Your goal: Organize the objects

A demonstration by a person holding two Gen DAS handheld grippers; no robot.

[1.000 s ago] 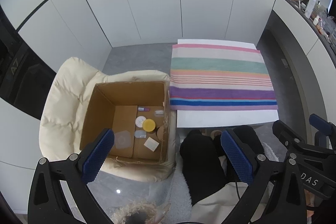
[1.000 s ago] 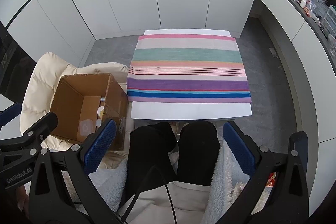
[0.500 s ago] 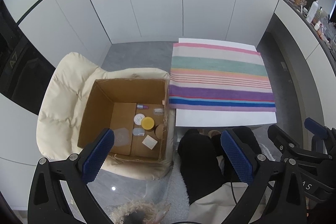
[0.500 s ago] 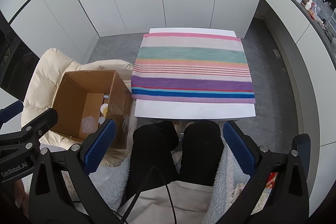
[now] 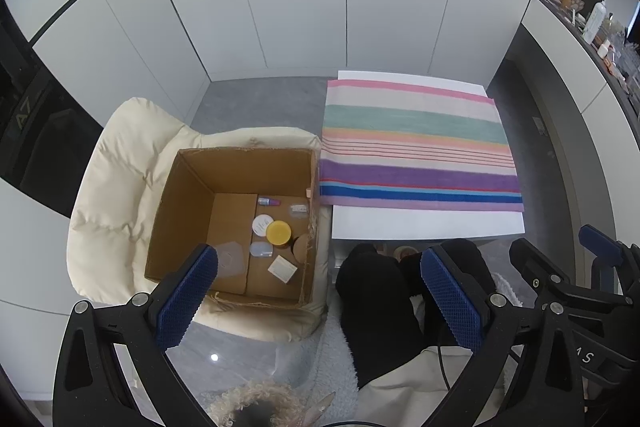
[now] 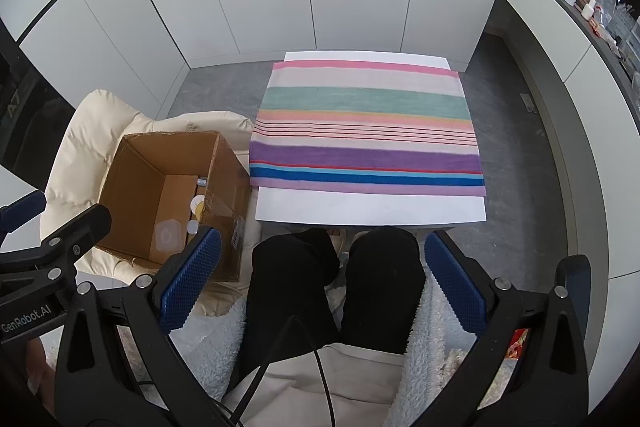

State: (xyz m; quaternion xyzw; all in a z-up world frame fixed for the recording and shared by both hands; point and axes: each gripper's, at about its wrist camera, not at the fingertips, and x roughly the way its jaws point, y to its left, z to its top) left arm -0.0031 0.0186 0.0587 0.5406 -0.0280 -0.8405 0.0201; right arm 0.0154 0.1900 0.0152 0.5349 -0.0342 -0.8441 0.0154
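White cabinet doors back a white table (image 6: 368, 207) under a striped cloth (image 6: 366, 131). I hold the left gripper (image 5: 320, 301) and right gripper (image 6: 320, 277) high, both spread wide and empty. Left of the table, an open box (image 5: 188, 211) sits on a cream chair (image 5: 108, 187), holding a yellow-lidded jar (image 5: 279, 231), a white lid (image 5: 262, 225) and a small vial (image 5: 269, 202) lying left-right. Other contents are too small to identify; the right view hides most.
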